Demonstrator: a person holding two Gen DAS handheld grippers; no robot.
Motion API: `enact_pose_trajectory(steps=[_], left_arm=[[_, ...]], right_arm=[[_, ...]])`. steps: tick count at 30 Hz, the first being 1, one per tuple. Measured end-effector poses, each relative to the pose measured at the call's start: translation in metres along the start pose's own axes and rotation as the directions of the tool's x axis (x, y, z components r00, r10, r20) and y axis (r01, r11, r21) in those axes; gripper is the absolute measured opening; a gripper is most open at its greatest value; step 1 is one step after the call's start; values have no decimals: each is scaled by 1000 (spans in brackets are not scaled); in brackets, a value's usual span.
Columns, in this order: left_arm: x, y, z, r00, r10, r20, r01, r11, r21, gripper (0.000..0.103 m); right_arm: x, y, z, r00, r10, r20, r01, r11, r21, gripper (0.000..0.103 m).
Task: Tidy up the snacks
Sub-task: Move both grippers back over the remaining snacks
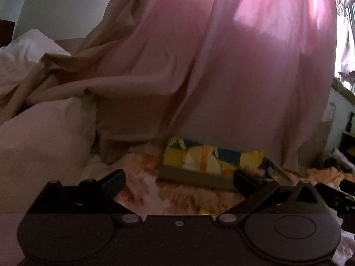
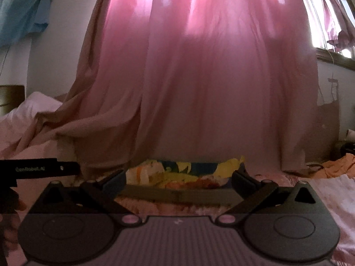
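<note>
- Pink, back-lit fabric fills both views: a tall pink curtain [image 1: 255, 55] hangs behind everything, glowing where light comes through it.
- A shallow grey-green rectangular tray [image 2: 177, 194] sits on a pink patterned bed cover [image 2: 321, 190], right at the foot of that curtain.
- Crinkled yellow, blue and white snack packets [image 2: 177, 173] lie heaped inside the tray, rising above its front wall; the print is too blurred to read.
- The right tool [image 2: 178, 180] is spread wide, its two dark fingers standing at either end of the tray's front wall and gripping nothing.
- The left tool [image 1: 178, 181] is likewise spread wide and holds nothing; it sits to the left of the tray, with only its right finger overlapping the tray's front wall.
- In the left wrist view the same tray [image 1: 195, 177] appears angled, with the packets [image 1: 213, 157] piled against the curtain's hem.
- White rumpled bedding [image 1: 40, 122] is bunched up left of the tray, and a beige draped cloth [image 1: 133, 102] hangs between it and the curtain.
- Orange crumpled fabric [image 2: 337, 165] lies right of the tray, well apart from it.
- A bright window [image 2: 326, 17] shows at the curtain's right edge.
</note>
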State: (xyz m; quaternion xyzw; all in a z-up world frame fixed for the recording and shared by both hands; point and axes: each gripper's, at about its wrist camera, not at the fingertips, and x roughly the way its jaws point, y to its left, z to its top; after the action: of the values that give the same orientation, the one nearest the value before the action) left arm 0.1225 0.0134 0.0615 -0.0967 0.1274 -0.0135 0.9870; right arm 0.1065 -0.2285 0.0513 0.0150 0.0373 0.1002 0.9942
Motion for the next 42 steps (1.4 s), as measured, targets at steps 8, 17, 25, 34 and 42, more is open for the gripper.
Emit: enact_pose_trajectory(steps=[8,17,25,34,42], left_arm=[[-37,9,-34,1000,-23,-21,24,998,50,102],[-58,14,-75,993,-28,-118,38,996,84,102],[-56,22,-97,975,-11,-221,33,995,96,102],[-38,36,-106,951,57,-304,-21,992,122,102],[-16,48,-107,932,90,-352,-43,989,140,102]], right_arm=[[-39,10,-34,997,8,-82,-6,1000,24,103],[-59,15,-66,986,-21,-168,23,1000,14,103],[-57,23,-85,965,-15,-263,13,1000,-8,103],[-49,27,-97,943,13,-333,-12,1000,5,103],[-34,27,-107,922,13,-387,-9,1000,12,103]])
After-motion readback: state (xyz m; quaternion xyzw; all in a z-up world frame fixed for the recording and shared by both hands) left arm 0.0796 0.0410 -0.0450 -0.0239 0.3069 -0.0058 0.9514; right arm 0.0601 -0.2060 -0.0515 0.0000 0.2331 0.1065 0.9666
